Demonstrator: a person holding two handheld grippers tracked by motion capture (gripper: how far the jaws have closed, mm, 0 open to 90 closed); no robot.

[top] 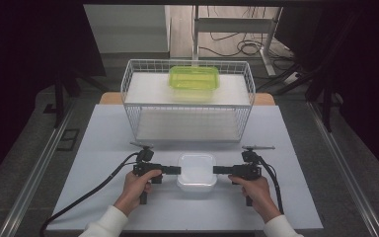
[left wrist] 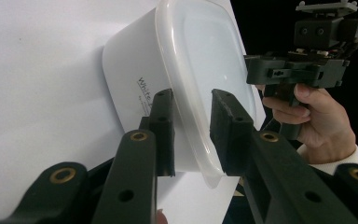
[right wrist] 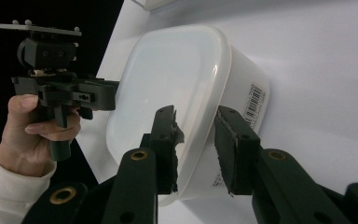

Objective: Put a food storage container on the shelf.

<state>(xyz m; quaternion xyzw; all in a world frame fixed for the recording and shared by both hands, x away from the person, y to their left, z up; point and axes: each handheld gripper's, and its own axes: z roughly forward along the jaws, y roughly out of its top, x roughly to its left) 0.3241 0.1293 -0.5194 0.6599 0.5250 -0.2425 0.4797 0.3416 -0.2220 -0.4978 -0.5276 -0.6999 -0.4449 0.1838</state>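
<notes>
A white lidded plastic container stands on the table's near middle, between both hands. My left gripper reaches its left side and my right gripper its right side, the two pointing at each other. In the left gripper view the open jaws straddle the lid's rim, one jaw under it against the printed wall, one over the lid, with a gap showing. The right gripper view has my open jaws straddling the opposite rim of the container the same way.
A white wire basket rack stands at the back of the white table. A green lidded container sits on its top shelf. Cables trail from both grippers toward the near edge.
</notes>
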